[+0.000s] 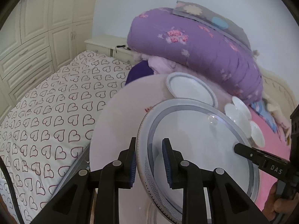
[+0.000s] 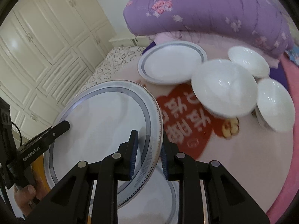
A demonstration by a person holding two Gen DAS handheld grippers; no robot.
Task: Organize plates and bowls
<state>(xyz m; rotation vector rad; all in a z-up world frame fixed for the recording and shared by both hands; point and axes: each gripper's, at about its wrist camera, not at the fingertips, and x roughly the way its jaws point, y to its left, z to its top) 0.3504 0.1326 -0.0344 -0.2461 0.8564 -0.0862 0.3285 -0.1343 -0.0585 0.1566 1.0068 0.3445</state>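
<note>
Midair, above a round pink table (image 2: 243, 158): large grey-banded plate (image 1: 196, 145) tilted and pinched at opposite rims by two handheld grippers. Left gripper (image 1: 149, 162) clamped on the plate's key-patterned edge, one blue-padded finger (image 1: 166, 160) pressed on the upper face, the other behind the rim, jaws narrowed to the thickness of the china. Right gripper (image 2: 147, 156) gripping the far edge likewise, one finger on the plate's face and its partner beneath the rim. Seen from each wrist camera, the opposite gripper's black fingertip resting on the plate's surface.

Beneath the raised plate, the rim of another plate (image 2: 168, 196) partly visible on the table. Farther back on the table, a smaller grey-rimmed plate (image 2: 172, 63), then three white bowls (image 2: 224, 85) clustered close together beside it, over a red heart-shaped print (image 2: 186, 123). Behind the table, a folded purple floral quilt (image 1: 196, 43); off to the left, a bed with heart-patterned sheet (image 1: 46, 112) and cream wardrobe doors (image 2: 37, 46).
</note>
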